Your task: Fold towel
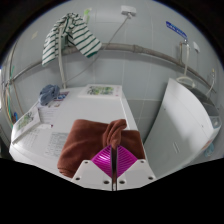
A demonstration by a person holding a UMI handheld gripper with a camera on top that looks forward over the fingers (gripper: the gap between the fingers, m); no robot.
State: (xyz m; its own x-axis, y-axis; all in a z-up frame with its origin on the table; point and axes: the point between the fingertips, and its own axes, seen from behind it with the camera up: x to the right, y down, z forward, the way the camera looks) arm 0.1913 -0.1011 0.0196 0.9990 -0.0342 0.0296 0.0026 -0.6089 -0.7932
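Observation:
A brown towel (88, 140) lies on the white table (45, 140) just ahead of my fingers. My gripper (113, 152) is shut on a pinched-up edge of the brown towel, which rises in a fold (118, 130) above the magenta pads (103, 162). The pads meet with only the cloth between them. The rest of the towel spreads to the left of the fingers, flat on the table.
A striped green and white cloth (75, 35) hangs on a rail at the back. A white appliance top (95, 100) with a label lies beyond the towel. Blue and white items (48, 95) stand at the left. A white panel (185, 120) leans at the right.

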